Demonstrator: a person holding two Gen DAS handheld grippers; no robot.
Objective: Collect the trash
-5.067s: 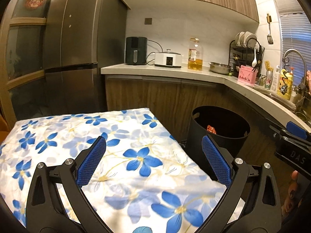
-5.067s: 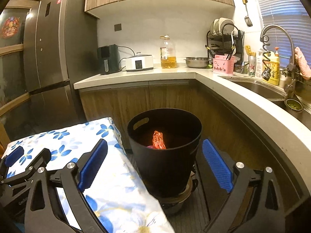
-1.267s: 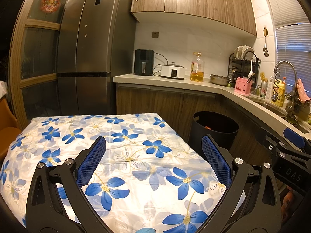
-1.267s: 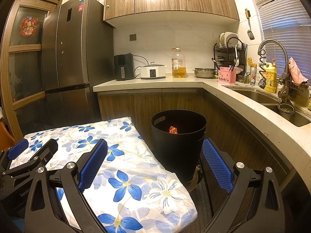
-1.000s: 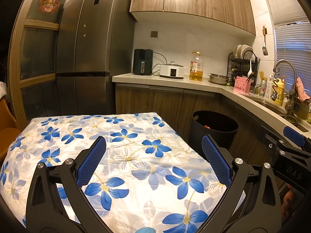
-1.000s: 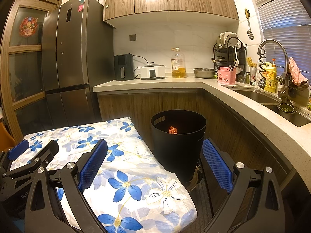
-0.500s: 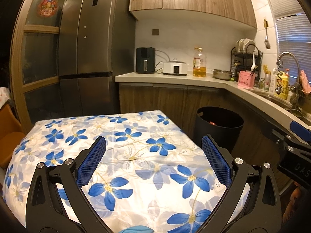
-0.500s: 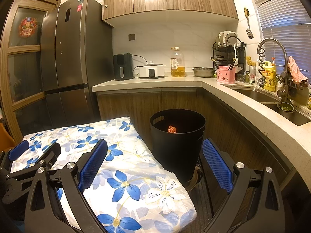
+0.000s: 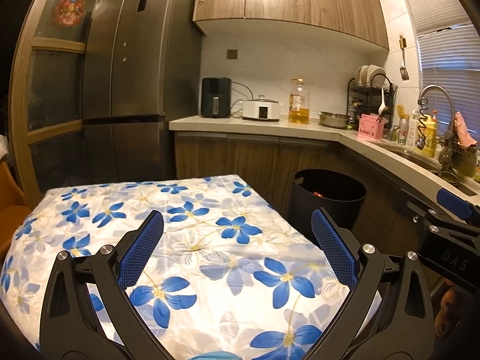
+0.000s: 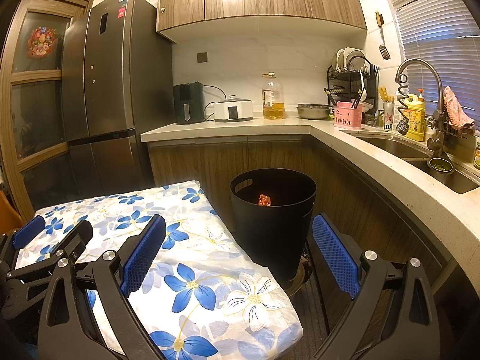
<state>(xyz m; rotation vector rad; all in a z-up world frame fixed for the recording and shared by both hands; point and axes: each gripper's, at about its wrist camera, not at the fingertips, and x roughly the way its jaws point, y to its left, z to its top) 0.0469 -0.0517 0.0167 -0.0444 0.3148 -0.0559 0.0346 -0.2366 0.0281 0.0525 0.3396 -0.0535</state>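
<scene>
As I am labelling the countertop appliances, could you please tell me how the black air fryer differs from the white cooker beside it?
The tall black air fryer stands upright and narrow, whereas the low white cooker is wide and squat. The air fryer has a front handle; the cooker shows a small dark front panel and a lid on top. Both sit on the pale countertop against the wall.

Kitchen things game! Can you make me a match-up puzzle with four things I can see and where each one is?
Things:
1. orange wrapper
2. oil bottle
3. pink cloth
4. black bin

Places:
A. on the floor beside the flowered table
B. hanging by the tap
C. inside the bin
D. on the counter

Pairs: 1-C, 2-D, 3-B, 4-A
</scene>
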